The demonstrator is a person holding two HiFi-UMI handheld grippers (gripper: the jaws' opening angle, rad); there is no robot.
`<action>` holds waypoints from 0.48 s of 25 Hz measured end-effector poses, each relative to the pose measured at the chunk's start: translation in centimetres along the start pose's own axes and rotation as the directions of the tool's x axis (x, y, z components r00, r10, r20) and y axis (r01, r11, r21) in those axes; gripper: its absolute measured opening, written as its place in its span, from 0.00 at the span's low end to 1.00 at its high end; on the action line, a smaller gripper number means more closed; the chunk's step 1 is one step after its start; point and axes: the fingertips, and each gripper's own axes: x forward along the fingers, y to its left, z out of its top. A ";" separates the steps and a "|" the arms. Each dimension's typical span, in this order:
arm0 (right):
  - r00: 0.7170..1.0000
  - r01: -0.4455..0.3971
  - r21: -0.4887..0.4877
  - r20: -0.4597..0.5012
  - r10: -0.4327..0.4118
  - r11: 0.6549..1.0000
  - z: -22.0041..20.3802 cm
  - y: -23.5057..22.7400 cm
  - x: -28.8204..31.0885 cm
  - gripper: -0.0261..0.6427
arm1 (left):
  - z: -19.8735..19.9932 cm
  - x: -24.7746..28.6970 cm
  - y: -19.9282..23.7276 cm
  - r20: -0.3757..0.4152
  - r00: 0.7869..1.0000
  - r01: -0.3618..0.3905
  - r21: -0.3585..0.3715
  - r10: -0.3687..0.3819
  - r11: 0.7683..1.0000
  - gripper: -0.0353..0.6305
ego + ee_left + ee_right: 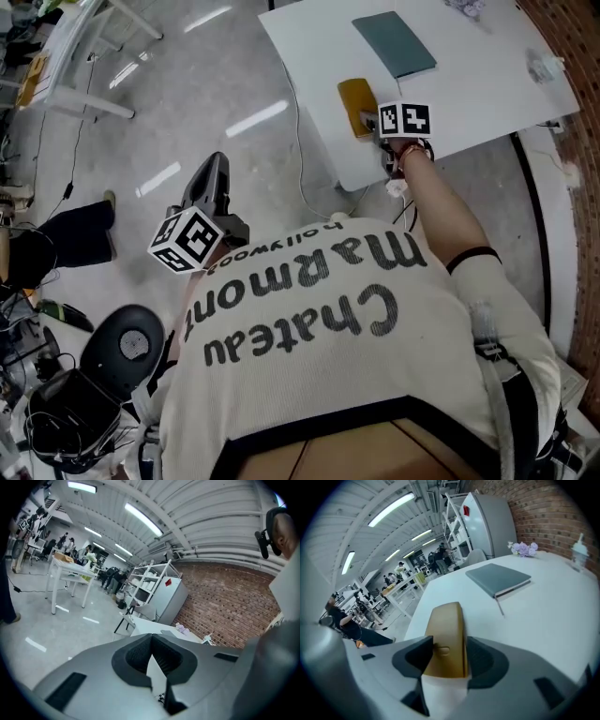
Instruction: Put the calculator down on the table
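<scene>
Nearest the head camera: cream T-shirt (319, 319) with dark lettering, filling the lower frame. To its left, left tool (214, 167) held out over grey floor (187, 75), well apart from the white worktop (487, 84). Ahead on the right, right tool (370, 120) reaching onto the worktop's near corner, at the end of a mustard-yellow calculator (354, 97). Beyond the calculator and apart from it, teal notebook (395, 43) lying flat.

Left gripper view: left tool (151, 638) clenched, pad tips meeting, nothing between them. Past the tips, the white worktop (147, 626), a white shelving rack (147, 581) and a brick wall (220, 606).

Right gripper view: right tool (449, 641) grasping the calculator (446, 620) across its width, one dark pad pressed on each long side. Calculator pointing away along the worktop (543, 620), low at its near edge; contact with the surface not clear. Farther on, the notebook (498, 579), closed and flat, then purple flowers (524, 549) near the far edge, with a grey cabinet (492, 520) behind.
</scene>
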 end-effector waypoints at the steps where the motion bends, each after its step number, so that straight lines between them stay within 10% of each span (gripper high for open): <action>1: 0.999 0.037 0.018 0.006 -0.037 0.999 -0.1 0.1 -0.3 0.39 | -0.1 -0.8 0.6 -0.004 1.000 -0.004 -0.005 0.004 1.000 0.06; 12: 0.974 0.144 0.291 0.125 -0.187 0.946 -6.3 4.5 -6.6 0.35 | -1.3 -7.3 4.0 -0.027 0.999 0.038 -0.065 -0.040 0.997 0.06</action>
